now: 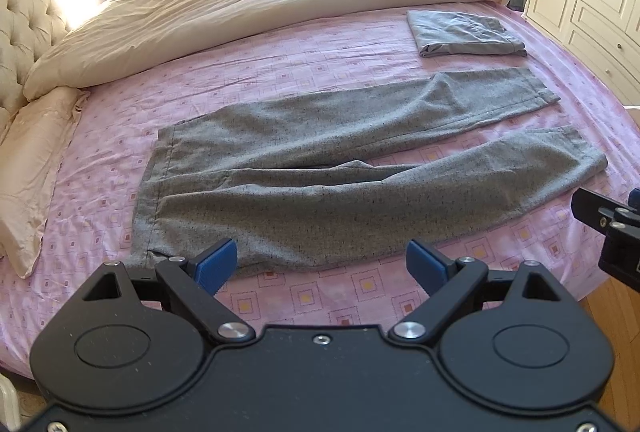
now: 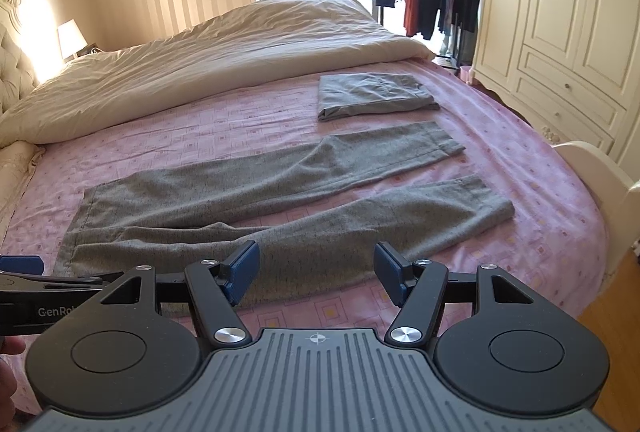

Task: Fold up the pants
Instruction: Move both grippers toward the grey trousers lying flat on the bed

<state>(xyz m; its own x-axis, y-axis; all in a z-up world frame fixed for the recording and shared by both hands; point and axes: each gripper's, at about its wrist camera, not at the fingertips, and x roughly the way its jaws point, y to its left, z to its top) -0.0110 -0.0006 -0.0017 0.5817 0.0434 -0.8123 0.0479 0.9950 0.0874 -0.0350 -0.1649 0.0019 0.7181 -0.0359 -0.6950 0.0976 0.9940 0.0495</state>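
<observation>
Pants (image 1: pixel 320 168) lie flat and unfolded on the pink bedsheet (image 1: pixel 280 60), legs splayed apart. No fold started; everything is left. Left gripper (image 1: pixel 322 266) and right gripper (image 2: pixel 316 270) hover at the near edge, both released, empty. Folded gray garment (image 2: pixel 372 94) sits beyond.

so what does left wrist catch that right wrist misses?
Left wrist only: the pillow at the head of the bed, and the right hand-held gripper's side at frame edge.
Right wrist only: a white footboard, and the left hand-held gripper at frame edge.
Both: grey pants spread flat with legs apart, a folded grey garment beyond them, the cream duvet, pink sheet, and each camera's own hand-held gripper open and empty.
</observation>
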